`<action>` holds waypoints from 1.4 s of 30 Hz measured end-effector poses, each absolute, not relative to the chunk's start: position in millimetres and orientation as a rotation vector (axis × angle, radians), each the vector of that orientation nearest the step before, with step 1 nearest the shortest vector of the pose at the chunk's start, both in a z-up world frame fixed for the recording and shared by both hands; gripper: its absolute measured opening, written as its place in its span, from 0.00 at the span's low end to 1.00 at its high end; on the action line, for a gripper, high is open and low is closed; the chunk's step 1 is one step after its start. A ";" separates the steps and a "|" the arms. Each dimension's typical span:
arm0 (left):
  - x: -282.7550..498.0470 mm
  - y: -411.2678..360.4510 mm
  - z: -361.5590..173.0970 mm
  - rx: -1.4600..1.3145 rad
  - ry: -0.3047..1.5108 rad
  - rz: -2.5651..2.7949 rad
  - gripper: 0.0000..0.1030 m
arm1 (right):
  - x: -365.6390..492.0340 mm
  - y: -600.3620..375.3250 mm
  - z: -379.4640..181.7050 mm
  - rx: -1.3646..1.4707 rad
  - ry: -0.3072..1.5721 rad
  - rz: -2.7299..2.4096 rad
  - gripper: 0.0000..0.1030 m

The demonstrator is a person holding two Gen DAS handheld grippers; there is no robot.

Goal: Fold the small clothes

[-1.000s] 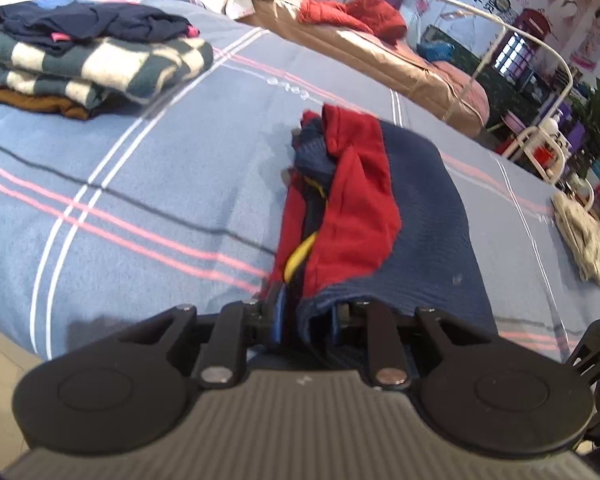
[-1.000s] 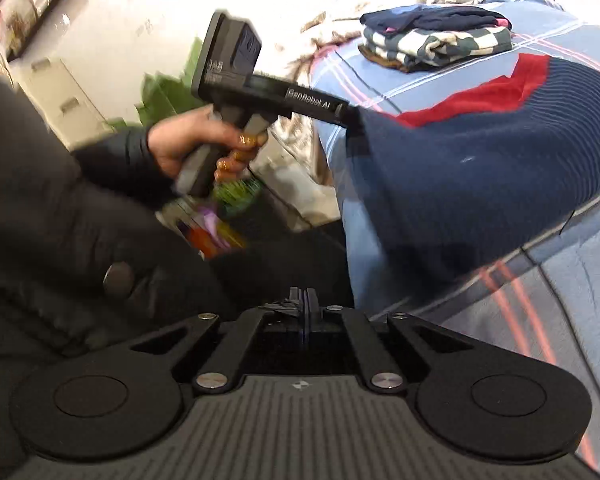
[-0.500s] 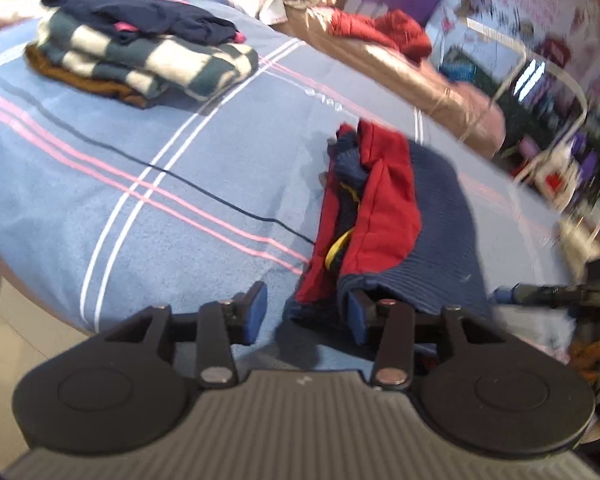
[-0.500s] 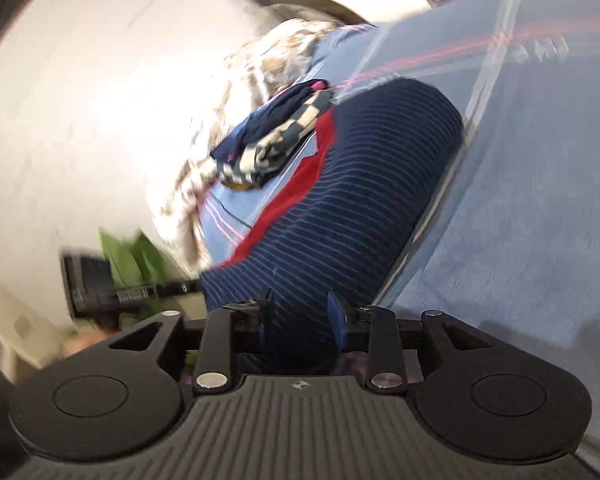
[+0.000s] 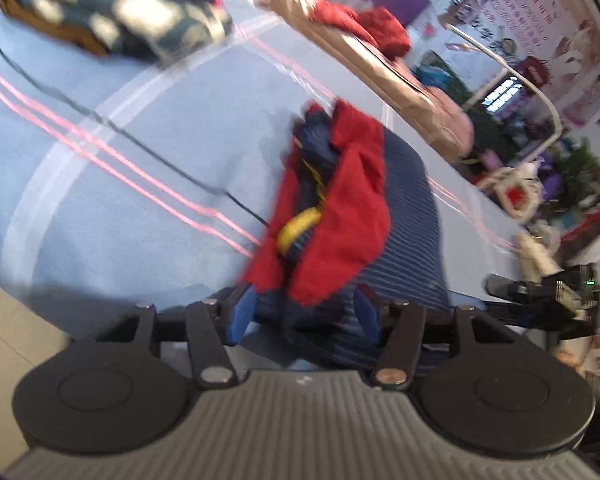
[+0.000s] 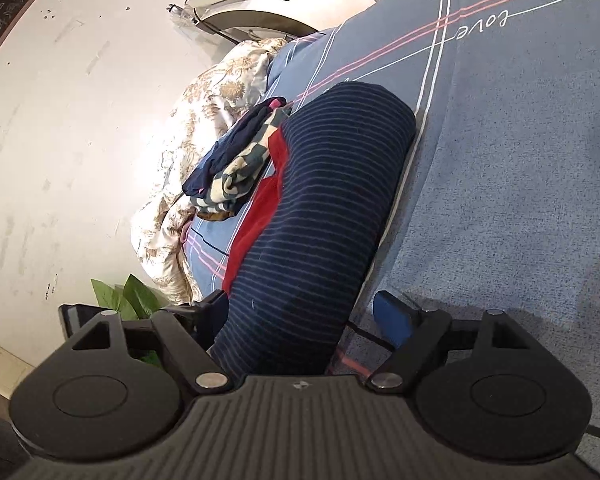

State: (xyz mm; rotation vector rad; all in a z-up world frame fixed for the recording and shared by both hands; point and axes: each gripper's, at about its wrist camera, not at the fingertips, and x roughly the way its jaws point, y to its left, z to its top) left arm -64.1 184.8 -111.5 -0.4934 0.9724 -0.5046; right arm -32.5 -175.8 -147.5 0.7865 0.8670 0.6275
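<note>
Left gripper (image 5: 304, 312): a second ago its jaws were pinched on the near edge of the navy-and-red garment (image 5: 356, 216); now they stand wide apart, the hem lying loose between the blue pads.
Right gripper (image 6: 300, 316): was closed in the air, aimed at the person's hand; it has swung round to the bed and spread wide around the garment's folded navy end.
Garment: its navy side, lifted a second ago, now lies rolled over on the blue bedsheet (image 6: 520, 160).
Left view: closer and blurrier than before.
</note>
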 end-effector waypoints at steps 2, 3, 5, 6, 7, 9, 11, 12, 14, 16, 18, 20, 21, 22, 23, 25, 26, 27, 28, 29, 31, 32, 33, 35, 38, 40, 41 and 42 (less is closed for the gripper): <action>-63.4 179.1 -123.3 -0.538 0.995 -0.520 0.52 | -33.3 -175.2 -148.2 0.792 0.869 0.626 1.00; -64.1 175.6 -127.1 -0.532 1.002 -0.516 0.53 | -33.4 -175.7 -149.0 0.796 0.871 0.627 1.00; -70.0 176.9 -127.0 -0.522 0.978 -0.455 0.52 | -33.7 -176.1 -149.8 0.798 0.876 0.621 1.00; -73.3 181.0 -125.8 -0.549 0.955 -0.447 0.52 | -33.7 -176.7 -149.7 0.799 0.879 0.617 1.00; -75.0 185.8 -125.7 -0.578 0.944 -0.446 0.55 | -33.7 -177.3 -149.3 0.801 0.879 0.614 1.00; -73.4 189.2 -133.0 -0.596 0.999 -0.464 0.76 | -33.3 -177.8 -149.0 0.806 0.878 0.621 1.00; -74.2 187.3 -141.3 -0.601 1.031 -0.455 0.80 | -31.6 -176.4 -149.8 0.805 0.885 0.627 1.00; -76.6 186.3 -142.5 -0.624 1.000 -0.450 0.80 | -30.1 -175.2 -150.5 0.805 0.891 0.629 1.00; -73.8 181.5 -144.0 -0.666 0.962 -0.451 0.80 | -28.3 -172.8 -150.6 0.802 0.892 0.627 1.00; -69.0 171.4 -140.9 -0.638 0.938 -0.454 0.80 | -26.8 -171.4 -151.1 0.802 0.898 0.623 1.00; -61.4 158.0 -138.3 -0.572 0.938 -0.486 0.71 | -26.4 -170.4 -151.6 0.801 0.901 0.613 1.00; -53.5 149.6 -137.4 -0.567 0.939 -0.496 0.59 | -26.0 -172.3 -151.8 0.805 0.893 0.608 1.00; -50.1 146.4 -137.3 -0.577 0.935 -0.512 0.59 | -25.3 -173.6 -152.0 0.806 0.892 0.602 1.00; -45.8 143.1 -139.9 -0.584 0.948 -0.512 0.59 | -24.0 -175.5 -152.0 0.810 0.891 0.591 1.00; -43.4 142.7 -144.5 -0.588 0.966 -0.505 0.59 | -21.9 -177.1 -152.0 0.821 0.884 0.576 1.00; -43.4 141.2 -148.2 -0.609 0.945 -0.501 0.59 | -14.0 -183.6 -153.2 0.862 0.861 0.542 1.00; -44.4 142.1 -150.3 -0.620 0.938 -0.498 0.57 | -8.3 -186.7 -154.5 0.884 0.848 0.525 1.00; -44.5 142.6 -151.9 -0.628 0.935 -0.492 0.55 | -0.4 -189.6 -157.1 0.904 0.842 0.510 1.00; -44.5 144.1 -153.1 -0.631 0.936 -0.489 0.50 | 7.6 -191.5 -160.0 0.920 0.840 0.493 1.00; -44.2 144.4 -153.2 -0.631 0.936 -0.488 0.47 | 16.1 -192.4 -162.6 0.933 0.834 0.476 1.00; -42.8 143.3 -154.1 -0.635 0.942 -0.483 0.41 | 33.7 -192.1 -171.0 0.977 0.819 0.486 1.00; -41.6 142.9 -154.4 -0.640 0.947 -0.478 0.37 | 43.6 -189.8 -175.9 0.992 0.830 0.486 1.00; -39.2 140.5 -154.4 -0.644 0.953 -0.479 0.34 | 52.5 -186.4 -179.8 1.000 0.835 0.488 1.00; -34.0 132.2 -151.7 -0.618 0.953 -0.479 0.28 | 65.8 -176.8 -182.7 0.995 0.813 0.509 1.00; -29.0 125.9 -145.1 -0.593 0.951 -0.474 0.24 | 74.0 -161.2 -181.8 0.913 0.825 0.479 0.66; -25.6 120.0 -135.1 -0.579 0.944 -0.485 0.22 | 67.1 -168.8 -180.6 0.953 0.797 0.452 0.61; -23.9 115.3 -127.7 -0.558 0.939 -0.503 0.22 | 59.7 -173.0 -172.6 0.939 0.763 0.440 0.60; -21.9 108.2 -119.6 -0.533 0.931 -0.522 0.21 | 52.1 -177.3 -161.8 0.916 0.724 0.440 0.60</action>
